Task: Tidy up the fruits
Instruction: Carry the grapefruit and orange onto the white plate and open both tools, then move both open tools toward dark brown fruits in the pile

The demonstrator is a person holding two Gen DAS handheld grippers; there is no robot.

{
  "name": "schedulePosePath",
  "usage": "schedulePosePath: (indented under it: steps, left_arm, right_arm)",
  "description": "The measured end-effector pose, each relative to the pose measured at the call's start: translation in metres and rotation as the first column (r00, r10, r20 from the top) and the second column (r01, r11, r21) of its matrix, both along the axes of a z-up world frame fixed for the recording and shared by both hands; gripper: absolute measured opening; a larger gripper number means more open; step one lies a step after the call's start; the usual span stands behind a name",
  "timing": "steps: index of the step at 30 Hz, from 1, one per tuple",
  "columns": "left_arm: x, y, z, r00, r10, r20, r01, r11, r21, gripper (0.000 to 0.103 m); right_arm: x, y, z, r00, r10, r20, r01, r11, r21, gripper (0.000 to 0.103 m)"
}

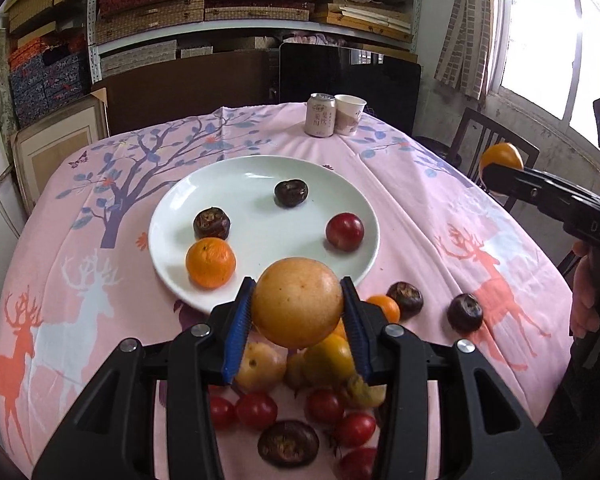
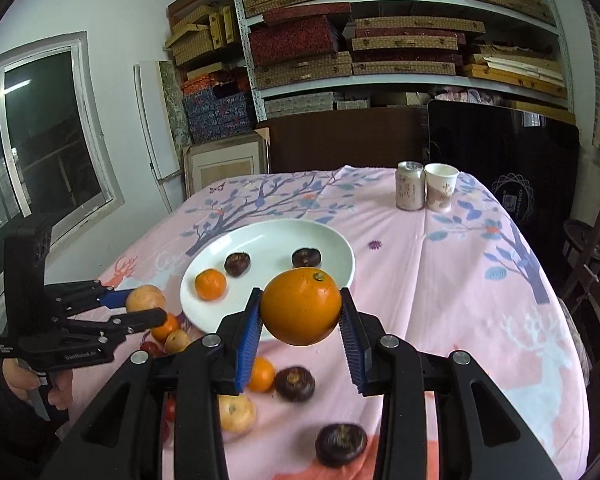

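Note:
My left gripper (image 1: 298, 304) is shut on a pale yellow-orange round fruit (image 1: 297, 302), held in the air just before the near rim of the white plate (image 1: 260, 200). My right gripper (image 2: 300, 312) is shut on a bright orange (image 2: 300, 306), also lifted above the table; it shows at the right of the left wrist view as the right gripper (image 1: 500, 170). On the plate lie a mandarin (image 1: 211, 263), a red plum (image 1: 344, 231) and two dark water chestnuts (image 1: 211, 223). The left gripper (image 2: 146, 306) appears at the left of the right wrist view.
Loose fruit lies on the pink tablecloth near me: cherry tomatoes (image 1: 256, 410), yellow fruits (image 1: 260, 366), a small mandarin (image 2: 260, 374) and dark water chestnuts (image 1: 465, 313). A drink can (image 1: 320, 115) and paper cup (image 1: 350, 114) stand at the far edge. Chairs stand at the right.

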State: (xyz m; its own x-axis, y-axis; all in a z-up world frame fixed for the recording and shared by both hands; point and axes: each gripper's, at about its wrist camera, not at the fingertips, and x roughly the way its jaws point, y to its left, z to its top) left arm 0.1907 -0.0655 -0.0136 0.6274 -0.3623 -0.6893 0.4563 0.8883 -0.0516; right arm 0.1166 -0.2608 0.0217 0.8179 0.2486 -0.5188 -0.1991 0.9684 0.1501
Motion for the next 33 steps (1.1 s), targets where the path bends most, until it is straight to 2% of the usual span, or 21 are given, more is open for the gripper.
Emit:
schedulePosePath:
  steps: [3, 8, 12, 14, 15, 16, 18, 22, 24, 27, 33]
  left_arm:
    - [0.032, -0.009, -0.010, 0.999, 0.014, -0.030, -0.014, 1.000, 0.003, 0.042]
    - [0.071, -0.017, -0.033, 0.996, 0.026, -0.089, -0.025, 1.000, 0.010, 0.042]
    - [0.086, -0.022, -0.047, 0.992, 0.026, -0.120, -0.024, 0.999, 0.022, 0.042]
    - [0.086, -0.020, -0.049, 0.991, 0.029, -0.130, -0.027, 1.000, 0.016, 0.043]
    - [0.084, -0.017, -0.047, 0.992, 0.032, -0.126, -0.031, 0.999, 0.010, 0.050]
    - [0.081, -0.013, -0.042, 0.993, 0.043, -0.107, -0.043, 0.999, 0.005, 0.061]
    - [0.069, -0.005, -0.028, 0.997, 0.059, -0.057, -0.059, 0.998, -0.013, 0.072]
    - [0.038, 0.013, -0.006, 0.998, 0.059, -0.013, -0.059, 0.997, -0.051, 0.073]
    - [0.016, 0.018, -0.003, 0.999, 0.044, 0.009, -0.044, 0.998, -0.039, 0.075]
    - [-0.022, 0.023, -0.011, 1.000, 0.010, 0.016, -0.010, 1.000, 0.011, 0.075]
    - [-0.085, 0.030, -0.046, 0.999, -0.037, -0.019, 0.039, 0.993, 0.114, 0.075]
  right_arm:
    - [0.041, 0.002, -0.005, 0.999, -0.002, -0.032, 0.002, 1.000, 0.000, 0.038]
    - [0.102, 0.018, -0.030, 0.992, 0.007, -0.126, -0.008, 1.000, -0.001, 0.038]
    - [0.127, 0.035, -0.048, 0.986, 0.033, -0.161, -0.038, 0.999, -0.027, 0.038]
    - [0.130, 0.040, -0.050, 0.987, 0.040, -0.153, -0.046, 0.998, -0.038, 0.043]
    - [0.128, 0.040, -0.048, 0.991, 0.023, -0.132, -0.029, 0.999, -0.045, 0.055]
    - [0.123, 0.039, -0.044, 0.993, 0.019, -0.115, -0.023, 0.999, -0.039, 0.058]
    - [0.114, 0.033, -0.037, 0.995, 0.023, -0.102, -0.025, 0.999, -0.020, 0.058]
    - [0.076, 0.016, -0.022, 0.998, 0.001, -0.064, 0.000, 1.000, 0.012, 0.059]
    - [0.052, 0.005, -0.021, 0.998, -0.015, -0.056, 0.016, 1.000, 0.022, 0.062]
    - [0.016, -0.011, -0.032, 0.996, -0.059, -0.064, 0.061, 0.998, 0.027, 0.067]
    - [-0.034, -0.030, -0.075, 0.985, -0.106, -0.132, 0.113, 0.993, 0.044, 0.067]
